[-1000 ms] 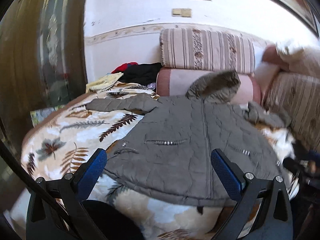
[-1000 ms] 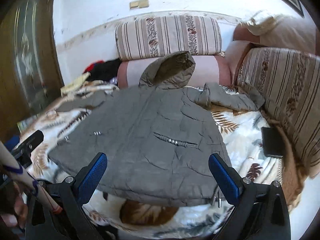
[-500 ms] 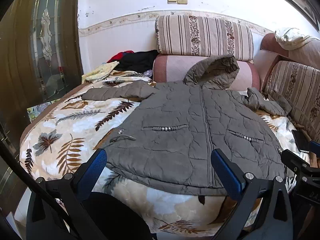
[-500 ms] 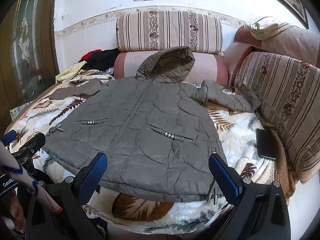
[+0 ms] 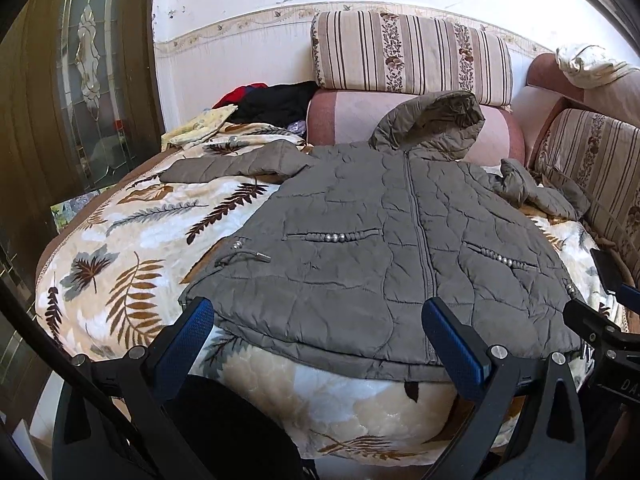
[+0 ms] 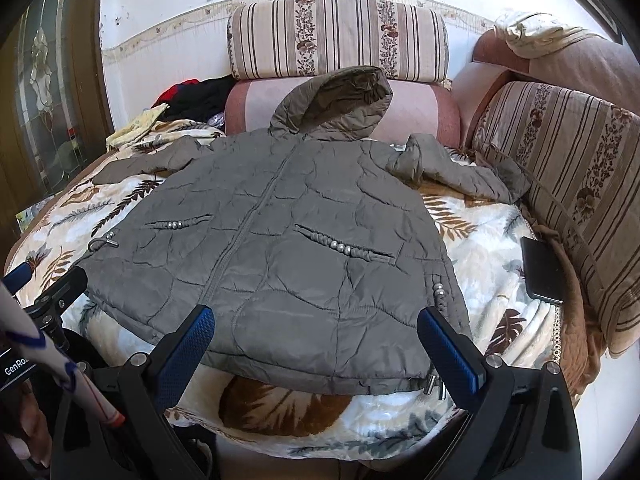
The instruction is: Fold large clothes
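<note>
**Jacket spread flat, zipped, both grippers clear of it**

Jacket [image 5: 384, 248] lies front-up on the leaf-print blanket [image 5: 132, 248], hood [image 6: 340, 100] propped against the pink cushion [image 6: 416, 112], sleeves out to either side. Left gripper [image 5: 318, 344] hangs at the hem, jaws spread wide, nothing between them. Right gripper [image 6: 316, 344] likewise: jaws spread, empty. Phone [image 6: 542, 272] beside the striped cushion [image 6: 568, 184].

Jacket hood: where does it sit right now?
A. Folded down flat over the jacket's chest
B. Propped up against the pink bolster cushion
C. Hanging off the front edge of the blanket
B: the hood of the grey quilted jacket stands up against the pink bolster cushion, with the chest uncovered.
</note>
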Motion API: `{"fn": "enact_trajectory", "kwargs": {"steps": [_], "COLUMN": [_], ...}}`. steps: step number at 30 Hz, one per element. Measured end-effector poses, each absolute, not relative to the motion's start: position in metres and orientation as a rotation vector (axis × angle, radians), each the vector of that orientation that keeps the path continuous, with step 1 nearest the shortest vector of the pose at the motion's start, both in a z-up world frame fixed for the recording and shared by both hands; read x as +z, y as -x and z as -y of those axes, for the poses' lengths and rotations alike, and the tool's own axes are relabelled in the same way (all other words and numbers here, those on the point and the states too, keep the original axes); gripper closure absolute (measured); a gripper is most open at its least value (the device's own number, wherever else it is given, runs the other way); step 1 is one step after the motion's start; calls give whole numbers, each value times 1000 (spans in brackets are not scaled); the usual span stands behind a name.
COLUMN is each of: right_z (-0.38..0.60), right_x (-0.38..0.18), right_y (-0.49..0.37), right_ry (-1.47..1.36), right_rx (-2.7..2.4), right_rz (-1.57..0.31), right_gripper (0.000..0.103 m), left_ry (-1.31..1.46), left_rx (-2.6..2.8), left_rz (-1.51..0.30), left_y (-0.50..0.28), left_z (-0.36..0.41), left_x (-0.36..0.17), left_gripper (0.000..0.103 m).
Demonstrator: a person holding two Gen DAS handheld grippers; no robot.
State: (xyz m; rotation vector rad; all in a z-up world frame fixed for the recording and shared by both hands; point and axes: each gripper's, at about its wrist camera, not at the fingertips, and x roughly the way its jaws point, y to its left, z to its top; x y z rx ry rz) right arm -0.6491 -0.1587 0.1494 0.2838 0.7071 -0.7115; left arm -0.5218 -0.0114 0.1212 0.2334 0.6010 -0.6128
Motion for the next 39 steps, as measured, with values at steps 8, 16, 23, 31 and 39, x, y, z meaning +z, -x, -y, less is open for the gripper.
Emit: {"fn": "enact_trajectory", "kwargs": {"steps": [8, 16, 23, 31, 39], "right_z": [161, 160, 158, 165, 195], "right_x": [145, 147, 151, 158, 153], "right_y": [650, 652, 654, 659, 652], "right_ry": [-301, -308, -313, -328, -353], "right_rx": [-703, -695, -688, -690, -741], "right_rz": [-714, -705, -686, -662, -667], "right_gripper": [0, 0, 0, 0, 0], "left_ry": [-262, -282, -300, -290, -298], "left_rx": [-597, -593, -598, -606, -624], "left_rz": [-610, -602, -589, -601, -648], "left_y": [523, 527, 532, 523, 489], "left_z": [16, 15, 16, 24, 58], "left_x": [115, 116, 121, 131, 122], "left_gripper": [0, 0, 0, 0, 0]}}
